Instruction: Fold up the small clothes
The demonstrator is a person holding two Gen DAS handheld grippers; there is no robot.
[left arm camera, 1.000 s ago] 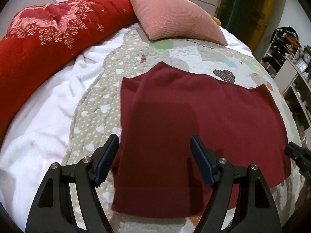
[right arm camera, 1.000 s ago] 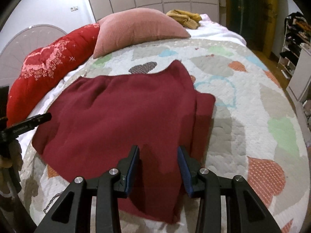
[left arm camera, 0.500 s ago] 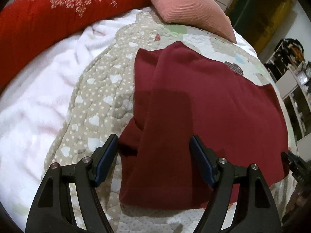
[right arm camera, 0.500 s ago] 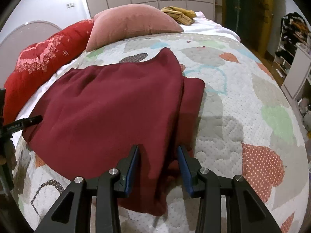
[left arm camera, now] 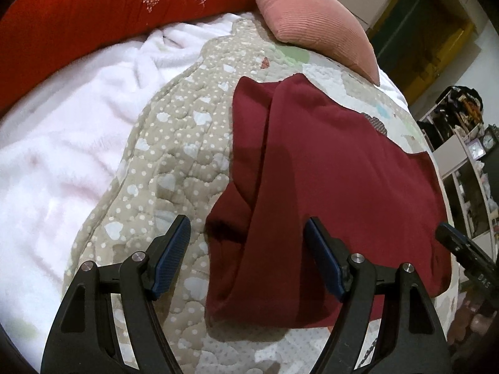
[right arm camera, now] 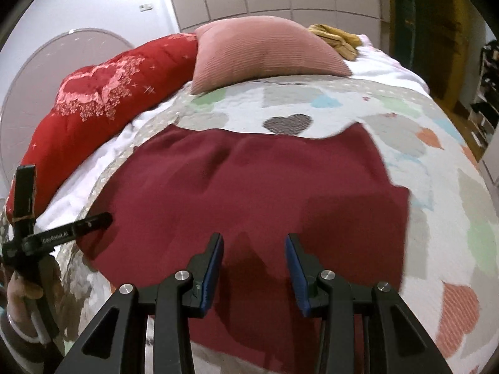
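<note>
L gripper (left arm camera: 248, 251): jaws wide open, nothing held. Maroon garment (left arm camera: 327, 187) lies on the patchwork quilt (left arm camera: 174, 162); its near-left folded edge sits between the jaws, closer to the R-side finger (left arm camera: 324, 261), w/ the L-side finger (left arm camera: 173, 254) over bare quilt. Can't tell if either pad touches cloth. A fold ridge runs away from the jaws up the garment's left part, a loose flap bulging out to the left of it.

R gripper (right arm camera: 254, 265): jaws open, narrower gap than L, empty. Garment (right arm camera: 249, 187) spreads ahead of and under both fingers, mostly flat, shallow wrinkles toward the far-left. Contact w/ cloth: can't tell.

Past the garment from R jaws: pink cushion (right arm camera: 265, 51), red floral bolster (right arm camera: 103, 115) to its left, mustard-coloured cloth (right arm camera: 336, 39) behind the cushion. White fleece blanket (left arm camera: 62, 143) left of L jaws. L gripper also shows at far left of R wrist view (right arm camera: 62, 233).
</note>
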